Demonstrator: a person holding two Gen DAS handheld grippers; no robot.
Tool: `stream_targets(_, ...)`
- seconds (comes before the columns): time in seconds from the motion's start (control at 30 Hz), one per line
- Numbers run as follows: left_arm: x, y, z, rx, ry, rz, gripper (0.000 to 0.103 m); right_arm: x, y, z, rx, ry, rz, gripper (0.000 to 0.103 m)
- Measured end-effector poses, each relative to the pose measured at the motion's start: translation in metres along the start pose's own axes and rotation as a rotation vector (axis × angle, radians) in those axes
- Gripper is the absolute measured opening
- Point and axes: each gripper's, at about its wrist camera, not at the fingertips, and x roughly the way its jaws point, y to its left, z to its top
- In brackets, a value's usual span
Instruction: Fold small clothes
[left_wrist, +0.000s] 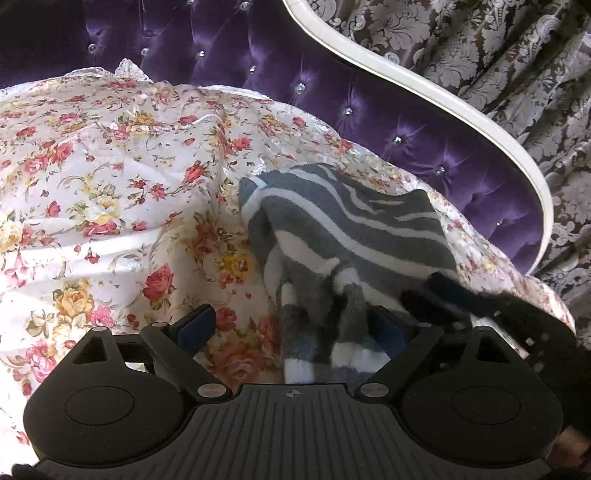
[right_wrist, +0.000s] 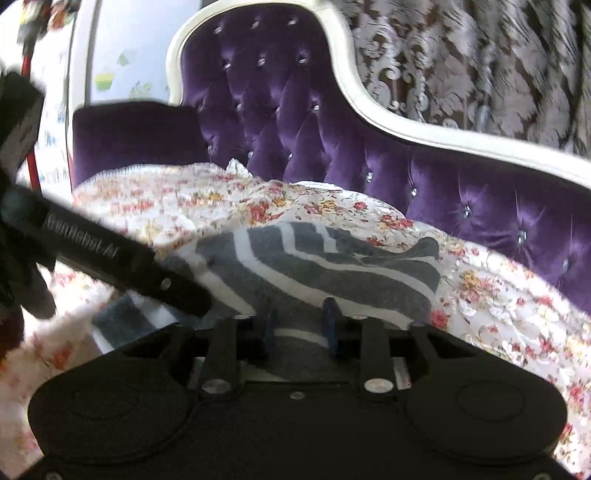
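On a floral bedspread (left_wrist: 110, 177) before a tufted purple headboard (right_wrist: 280, 122) and damask curtain (left_wrist: 498, 48), the striped garment (right_wrist: 314, 266) lies rumpled, left tongs (left_wrist: 295, 325) wide apart over one edge, right tongs (right_wrist: 301, 325) half-parted around a fold.

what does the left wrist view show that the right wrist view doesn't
Only the left wrist view: the left gripper with jaws wide open, its right finger at the striped garment's near end.
Only the right wrist view: the right gripper with gray fabric between its blue pads, and a pale wall beyond the sofa's end.
Both: the striped garment, floral cover, purple tufted backrest and patterned curtain.
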Motion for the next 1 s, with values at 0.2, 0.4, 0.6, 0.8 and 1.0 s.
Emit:
stream_targets(0.2,-0.002,0.0,-0.002,-0.026,0.034,-0.033,0.091,-0.009,-0.065,0.009,0.326,-0.019,0.056,0.078)
stream_targets(0.4,0.0,0.004,-0.004,-0.127,0.107,-0.196,0.091,0.026,-0.117,-0.003,0.591,0.062,0.184,0.078)
stream_targets(0.6,0.006,0.006,-0.003,-0.168,0.109,-0.257,0.09,0.057,-0.124,-0.02,0.718,0.102,0.313,0.081)
stream_targets(0.8,0.014,0.001,-0.004,-0.178,0.111,-0.338,0.09,0.063,-0.123,-0.02,0.725,0.067,0.345,0.086)
stream_targets(1.0,0.012,-0.001,-0.004,-0.153,0.094,-0.291,0.042,0.06,-0.122,-0.018,0.69,0.091,0.265,0.06)
